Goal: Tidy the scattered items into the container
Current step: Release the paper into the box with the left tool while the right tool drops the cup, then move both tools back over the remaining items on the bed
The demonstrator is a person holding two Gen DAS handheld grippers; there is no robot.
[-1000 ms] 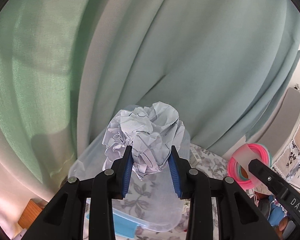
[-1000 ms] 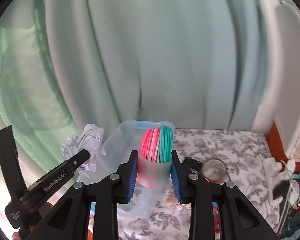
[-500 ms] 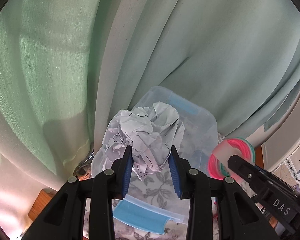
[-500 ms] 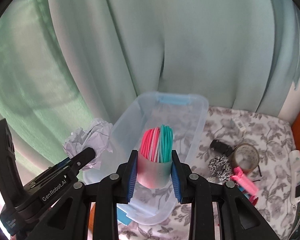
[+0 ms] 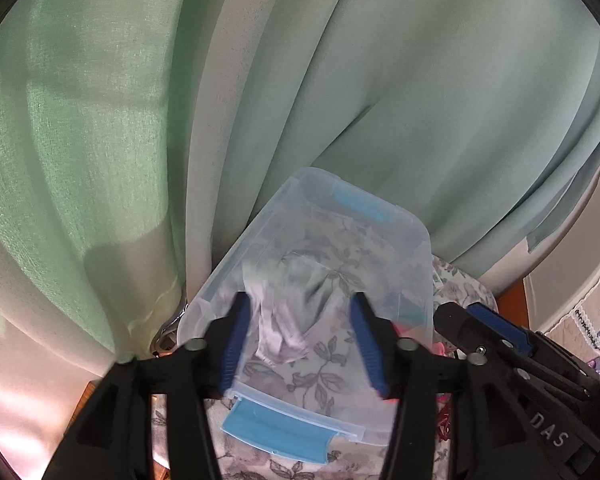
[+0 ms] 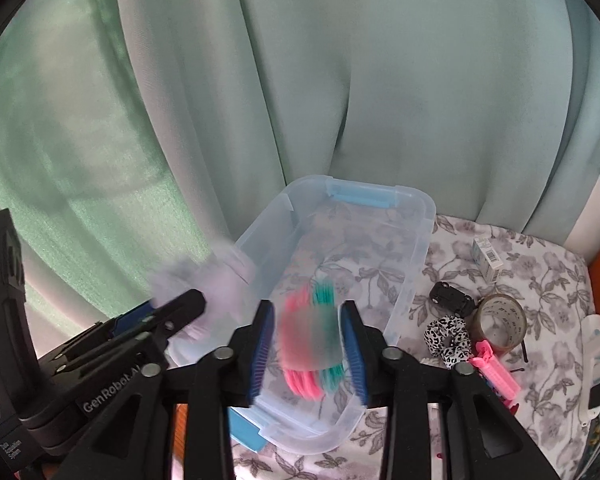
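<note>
Grippers, left (image 5: 296, 344) and right (image 6: 308, 344), I see spread open; blurred paper (image 5: 288, 312) and rings (image 6: 310, 344) over the container (image 6: 416, 256).

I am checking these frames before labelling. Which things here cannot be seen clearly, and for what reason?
- Crumpled paper, left wrist view: motion-blurred, so contact with the left gripper fingers is unclear.
- Pink and teal rings, right wrist view: smeared; landed or not, cannot tell.
- Small box: print too small to read.
- Container: near end hidden behind the right gripper.
</note>
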